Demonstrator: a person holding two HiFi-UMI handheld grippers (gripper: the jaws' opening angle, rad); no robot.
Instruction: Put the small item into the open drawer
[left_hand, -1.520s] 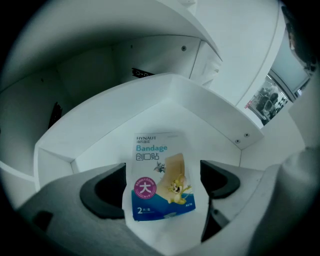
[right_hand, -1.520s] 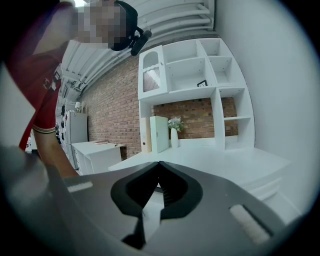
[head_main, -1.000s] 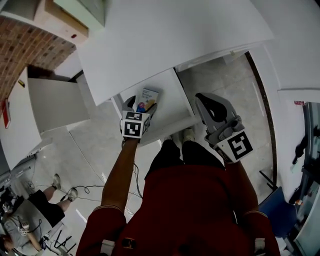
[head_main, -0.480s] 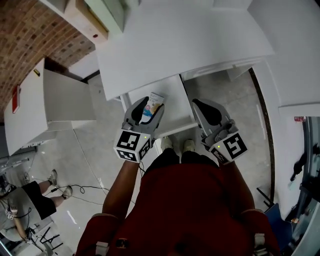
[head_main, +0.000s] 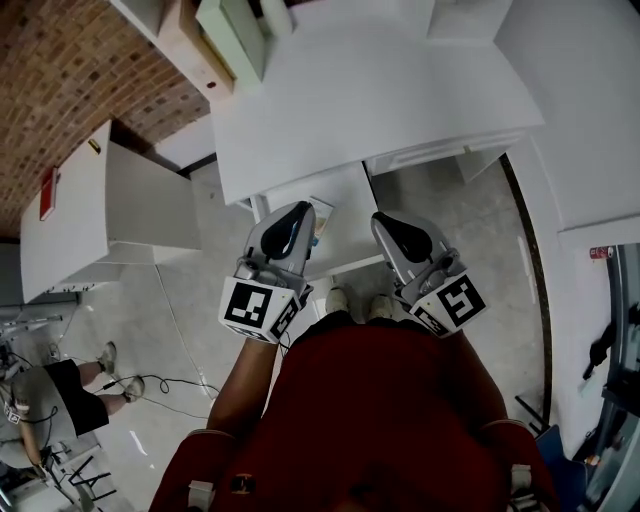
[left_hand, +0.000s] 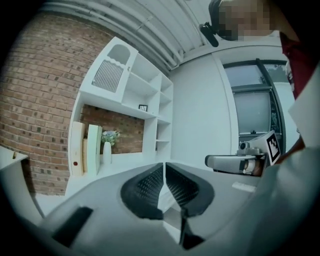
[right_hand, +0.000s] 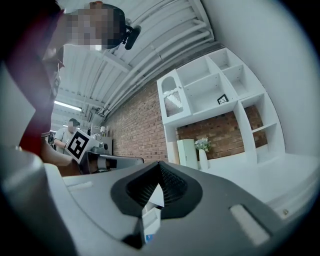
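A brick wall (head_main: 60, 90) closes the far left of the room, and pale tiled floor (head_main: 190, 310) runs open between a white cabinet (head_main: 110, 220) and the drawer, and again on the drawer's right side. The white counter (head_main: 370, 100) fills the upper middle of the head view, its front edge overhanging the open drawer (head_main: 345, 190), which is pulled out toward the person. Above the drawer's front edge the two claws hang side by side with a clear gap between them. The left gripper (head_main: 297, 208) sits over the drawer's left half with its jaws pressed together and nothing between them. The right gripper (head_main: 384, 218) sits at the drawer's right front corner, its jaw tips also meeting, empty. The small item (head_main: 320, 214) lies on the drawer's floor just beside the left gripper's tip, partly covered by it and touched by neither claw. A white shelf unit (left_hand: 145, 100) with a vase (left_hand: 107, 152) stands against the brick.
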